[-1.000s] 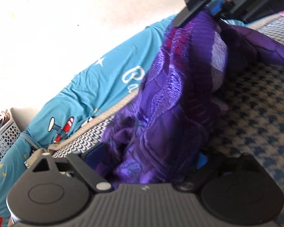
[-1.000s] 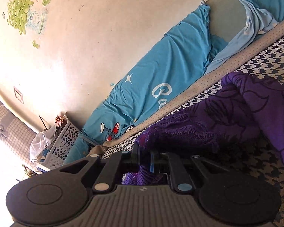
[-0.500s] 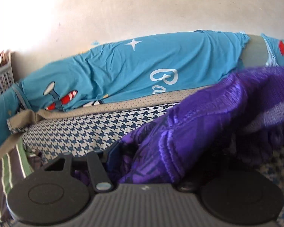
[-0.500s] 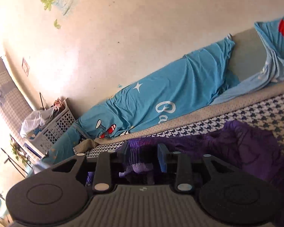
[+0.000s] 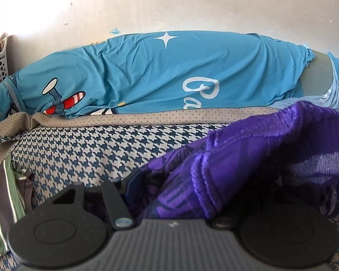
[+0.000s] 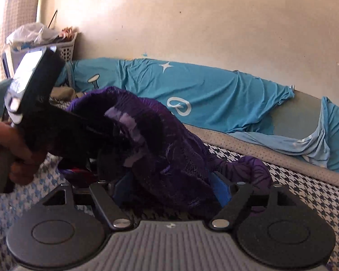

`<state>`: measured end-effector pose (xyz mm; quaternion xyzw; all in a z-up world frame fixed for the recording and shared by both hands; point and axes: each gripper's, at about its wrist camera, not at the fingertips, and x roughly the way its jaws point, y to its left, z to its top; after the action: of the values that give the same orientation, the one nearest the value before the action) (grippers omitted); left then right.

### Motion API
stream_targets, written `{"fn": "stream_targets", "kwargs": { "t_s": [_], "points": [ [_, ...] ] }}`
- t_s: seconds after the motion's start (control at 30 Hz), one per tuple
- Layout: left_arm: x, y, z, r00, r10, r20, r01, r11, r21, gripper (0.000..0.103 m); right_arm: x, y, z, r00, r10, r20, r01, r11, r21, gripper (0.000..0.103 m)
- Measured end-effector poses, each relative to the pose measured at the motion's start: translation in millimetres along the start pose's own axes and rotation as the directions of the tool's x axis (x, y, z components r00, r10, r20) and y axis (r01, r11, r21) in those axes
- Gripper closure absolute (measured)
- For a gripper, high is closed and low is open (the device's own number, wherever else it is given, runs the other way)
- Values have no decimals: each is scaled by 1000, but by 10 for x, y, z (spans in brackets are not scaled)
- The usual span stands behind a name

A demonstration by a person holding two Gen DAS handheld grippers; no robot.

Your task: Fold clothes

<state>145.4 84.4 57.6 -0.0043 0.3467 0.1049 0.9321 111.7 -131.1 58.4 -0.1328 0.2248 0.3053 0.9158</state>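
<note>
- Bunching over the houndstooth mattress cover (image 5: 83, 155), the purple garment (image 5: 271, 158) lies heaped toward the right part of the bed, with its far side near the tan dotted border (image 5: 147, 118) along the wall edge.
- The left gripper (image 5: 169, 194) has cloth piled over its fingers. Only the left finger shows, the other is buried, so I cannot tell whether it is pinching the fabric or merely draped by it.
- The right gripper (image 6: 169, 187) stands spread wide, its blue pads on either side of a thick fold of the purple garment (image 6: 169, 149); the cloth passes between them, and nothing appears clamped.
- In the right wrist view, the person's left hand (image 6: 9, 149) holds the other tool to the left, its nose pushed into the same heap, so both tools meet at one bunch rather than at separate corners.
- The garment's long axis is hard to read while crumpled; a tail trails right across the mattress cover.
- My judgement: the next move needs spreading, and open room lies toward the left edge, where bare houndstooth shows before the striped cloth (image 5: 2, 203) at the left corner.
- The blue sheet roll (image 5: 169, 72) along the wall limits any pull toward the far edge.
</note>
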Motion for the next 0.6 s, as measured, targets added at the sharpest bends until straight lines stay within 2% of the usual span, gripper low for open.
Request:
{"fn": "stream_targets", "kwargs": {
  "t_s": [0.17,0.3,0.37,0.4,0.47,0.53,0.6],
  "points": [
    [-25,14,-19,1000,-4,3,4,1000,10,41,206,44,-20,998,-54,-10,54,998,-28,27],
    [-15,25,-41,1000,-8,7,8,1000,19,37,300,8,24,998,-68,-19,68,998,17,30],
    [-16,26,-49,1000,-11,8,11,1000,17,37,304,-22,60,997,-69,-18,70,996,56,48],
    [-17,27,-52,1000,-12,8,12,1000,16,37,301,-49,75,998,-63,-20,64,994,83,53],
    [-26,16,-59,1000,-13,12,13,1000,19,41,286,-127,96,999,-43,-18,45,988,148,76],
    [-49,-3,-65,999,-30,20,30,999,24,52,245,-210,116,999,-34,-5,35,977,211,84],
    [-87,-26,-72,999,-45,26,44,999,25,64,190,-285,129,999,-38,16,32,961,274,86]
  ]
}}
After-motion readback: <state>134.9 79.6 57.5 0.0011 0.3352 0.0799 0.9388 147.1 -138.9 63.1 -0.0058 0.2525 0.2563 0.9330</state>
